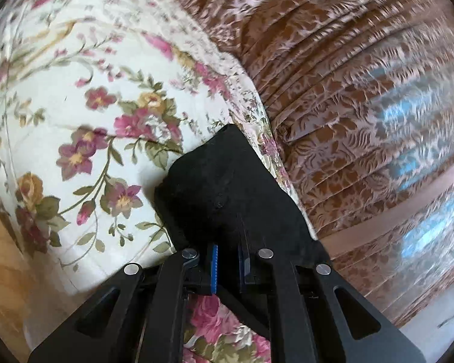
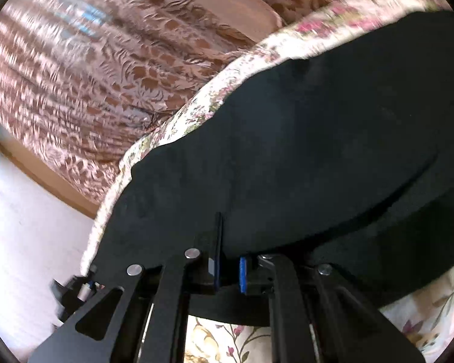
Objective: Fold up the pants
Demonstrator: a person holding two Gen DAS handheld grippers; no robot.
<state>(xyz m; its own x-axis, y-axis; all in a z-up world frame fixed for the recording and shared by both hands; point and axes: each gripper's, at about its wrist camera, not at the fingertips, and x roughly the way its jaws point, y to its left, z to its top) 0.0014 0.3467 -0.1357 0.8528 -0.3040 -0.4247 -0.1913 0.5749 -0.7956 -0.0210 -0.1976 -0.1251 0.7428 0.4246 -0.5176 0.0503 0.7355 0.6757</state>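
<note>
Pants (image 2: 302, 151) stretch lengthwise along the floral bedspread (image 1: 75, 106), both tongs (image 1: 228, 267) (image 2: 228, 272) clamping them.

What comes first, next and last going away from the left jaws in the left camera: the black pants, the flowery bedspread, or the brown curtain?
1. Black pants: pinched in the left gripper, right at its tips.
2. Flowery bedspread: under the pants, spreading to the left.
3. Brown curtain: behind the bed's edge, on the right.

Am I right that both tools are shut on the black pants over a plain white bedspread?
Not quite: the bedspread is floral, not plain white, as the left wrist view shows. Both the left tool and right tool are shut on the black pants.
</note>
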